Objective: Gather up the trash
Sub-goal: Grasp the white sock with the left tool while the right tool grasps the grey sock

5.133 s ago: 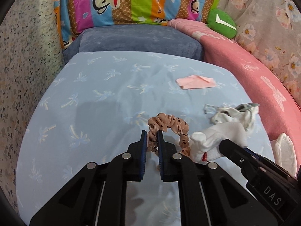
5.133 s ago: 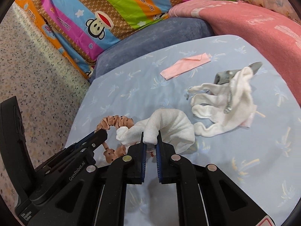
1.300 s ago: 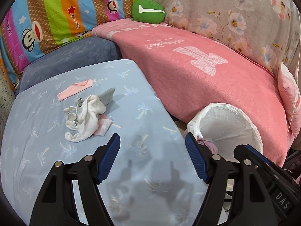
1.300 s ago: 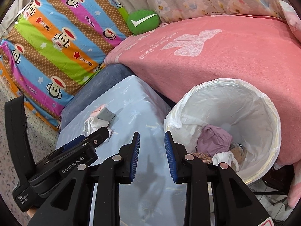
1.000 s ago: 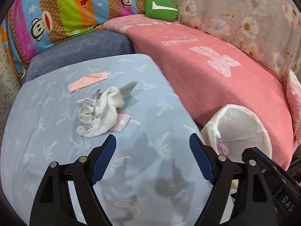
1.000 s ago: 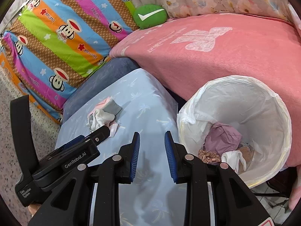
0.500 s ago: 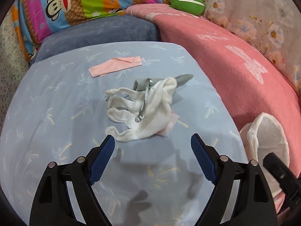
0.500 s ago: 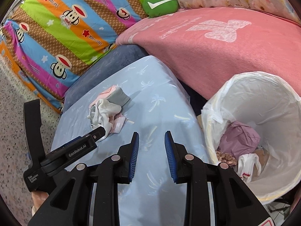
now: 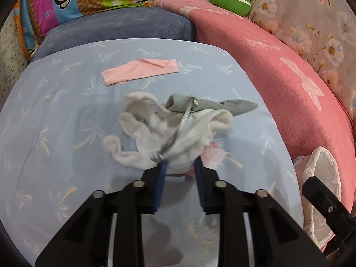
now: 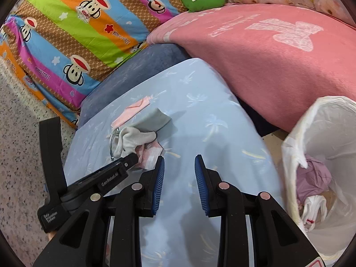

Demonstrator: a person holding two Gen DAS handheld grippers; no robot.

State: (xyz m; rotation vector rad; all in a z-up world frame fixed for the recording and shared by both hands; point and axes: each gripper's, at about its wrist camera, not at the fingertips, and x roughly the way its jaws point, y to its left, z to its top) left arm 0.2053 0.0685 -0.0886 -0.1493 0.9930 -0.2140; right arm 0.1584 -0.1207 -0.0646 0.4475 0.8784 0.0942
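Observation:
A white glove (image 9: pixel 169 131) lies on the light blue table (image 9: pixel 55 133), with a silver bracelet (image 9: pixel 180 129) over it, a grey sock (image 9: pixel 218 106) behind and a pink wrapper (image 9: pixel 214 156) under its near edge. My left gripper (image 9: pixel 179 166) is partly closed, its jaws around the glove's near end. My right gripper (image 10: pixel 179 173) is open and empty above the table, right of the pile (image 10: pixel 135 140). The white-lined trash bin (image 10: pixel 333 133) holds a purple wad and white trash.
A pink cloth strip (image 9: pixel 140 73) lies farther back on the table. A pink blanket (image 9: pixel 278 66) covers the sofa to the right, a blue cushion (image 9: pixel 115 29) and striped monkey pillow (image 10: pixel 73 26) behind. The bin also shows in the left wrist view (image 9: pixel 322 178).
My left gripper has moved forward onto the white glove and its jaws have narrowed around it. My right gripper has swung left, away from the bin, jaws unchanged.

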